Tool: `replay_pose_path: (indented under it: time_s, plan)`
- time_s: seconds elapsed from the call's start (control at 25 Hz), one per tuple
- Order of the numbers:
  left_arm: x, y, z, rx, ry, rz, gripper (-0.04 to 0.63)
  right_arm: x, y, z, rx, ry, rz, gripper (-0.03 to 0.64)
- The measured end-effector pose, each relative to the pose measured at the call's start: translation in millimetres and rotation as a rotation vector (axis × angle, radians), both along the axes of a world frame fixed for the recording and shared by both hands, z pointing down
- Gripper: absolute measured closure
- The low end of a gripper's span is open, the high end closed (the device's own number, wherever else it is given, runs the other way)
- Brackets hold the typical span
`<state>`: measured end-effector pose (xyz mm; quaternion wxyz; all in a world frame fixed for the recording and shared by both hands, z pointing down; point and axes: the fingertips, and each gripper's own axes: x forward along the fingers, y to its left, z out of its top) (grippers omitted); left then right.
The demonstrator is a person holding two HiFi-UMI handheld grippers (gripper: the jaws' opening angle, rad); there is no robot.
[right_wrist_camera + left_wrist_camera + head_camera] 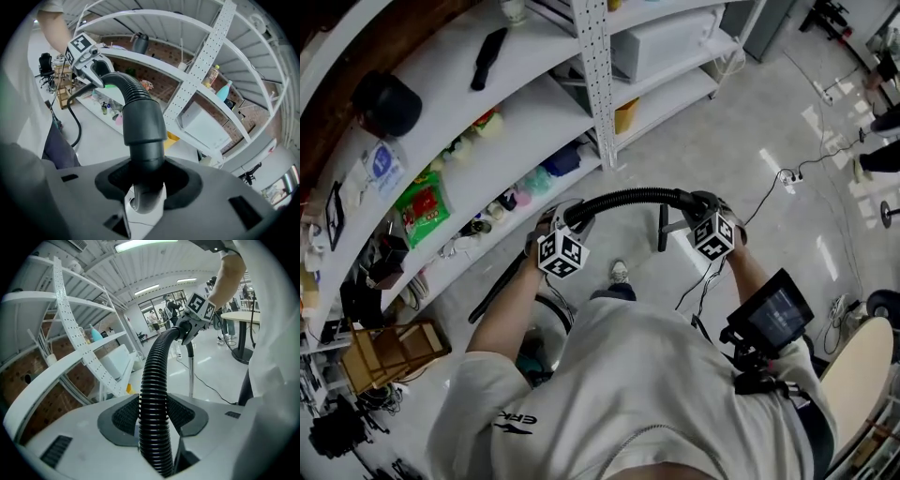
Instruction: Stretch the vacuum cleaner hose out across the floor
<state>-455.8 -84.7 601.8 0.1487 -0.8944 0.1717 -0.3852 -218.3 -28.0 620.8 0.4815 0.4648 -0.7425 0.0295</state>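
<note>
Beside the tall white metal shelving rack (598,84), on its aisle side, a black ribbed flexible vacuum cleaner hose (628,197) hangs in a shallow arch above the pale glossy floor (741,141); both grippers hold it clear of the floor, and the arch runs roughly along the rack's front edge.

Left gripper (154,420): jaws closed on the ribbed section of the hose, dark pads pressed against it from both sides; the hose rises out of the jaws and curves over to the other gripper.

Right gripper (144,185): jaws set fairly wide yet clamped on the smooth black rigid cuff (143,119) at the hose's end, pads touching it on both sides; a pale collar shows just below the pads.

Head view: the left gripper holds the end of the arch nearer the rack, the right gripper the end farther from it; both marker cubes face up toward the camera.

A slim straight metal tube (190,376) hangs down under the cuff end, on the side away from the rack.

More black hose trails from below the left gripper toward the rack's foot.

The rack's lower shelves carry small coloured bottles and packets; the person's white T-shirt (647,394) fills the near foreground, farthest from the rack.
</note>
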Motion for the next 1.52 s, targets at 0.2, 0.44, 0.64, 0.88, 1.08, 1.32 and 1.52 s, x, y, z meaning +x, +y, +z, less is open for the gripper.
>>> replay_pose_path:
  time_s: [0.2, 0.44, 0.64, 0.88, 1.08, 1.32, 1.52]
  plan:
    - [44, -28, 0, -0.017, 0.023, 0.06, 0.414, 44, -22, -2, 0.012, 0.038, 0.049, 0.457]
    - [95, -42, 1, -0.046, 0.035, 0.069, 0.414, 95, -36, -1, 0.009, 0.044, 0.087, 0.457]
    - [144, -50, 2, -0.051, 0.028, 0.059, 0.414, 142, -42, 2, 0.014, 0.021, 0.095, 0.457]
    - [212, -55, 0, -0.044, 0.028, 0.041, 0.414, 209, -47, 1, 0.013, 0.008, 0.088, 0.457]
    - [265, -54, -1, -0.038, 0.019, 0.037, 0.414, 264, -48, -2, 0.023, 0.027, 0.073, 0.457]
    - [315, -50, -1, -0.034, 0.011, 0.053, 0.414, 316, -47, -9, 0.05, 0.07, 0.061, 0.457]
    - [354, -64, 7, -0.059, 0.01, 0.083, 0.414, 355, -60, -4, 0.046, 0.083, 0.073, 0.457]
